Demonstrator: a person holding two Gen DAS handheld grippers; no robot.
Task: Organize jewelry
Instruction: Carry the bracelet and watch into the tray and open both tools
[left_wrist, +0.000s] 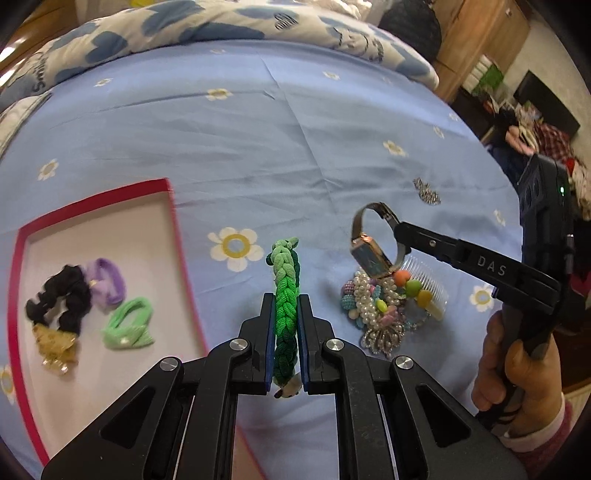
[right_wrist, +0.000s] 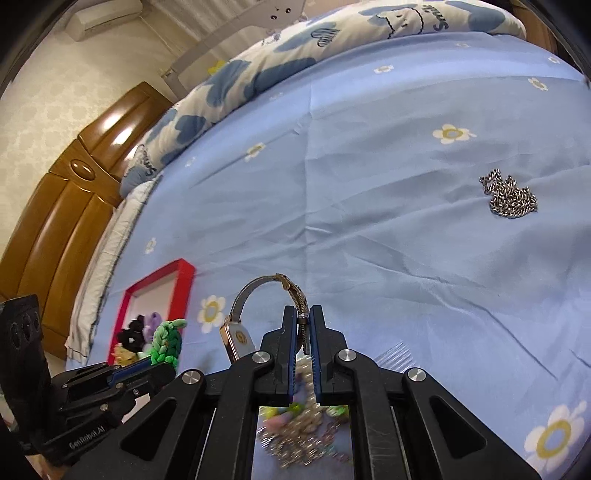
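Observation:
My left gripper (left_wrist: 286, 299) is shut on a green braided hair band (left_wrist: 284, 284), which stands up between the pads above the blue bedsheet. In the right wrist view the same band (right_wrist: 166, 341) shows at lower left in the left gripper. My right gripper (right_wrist: 303, 314) is shut on the metal strap of a wristwatch (right_wrist: 238, 338); the watch (left_wrist: 371, 254) hangs off the sheet, above a pile of pearl and bead jewelry (left_wrist: 380, 306). A red-rimmed box (left_wrist: 173, 221) at left holds black, purple and light green scrunchies and a gold piece.
A clear hair comb (left_wrist: 430, 284) lies by the jewelry pile. A silver chain (right_wrist: 511, 195) sits alone on the sheet further back. A patterned duvet (left_wrist: 221, 22) borders the far side. A hand (left_wrist: 517, 376) holds the right gripper's handle. A wooden headboard (right_wrist: 55, 206) is at left.

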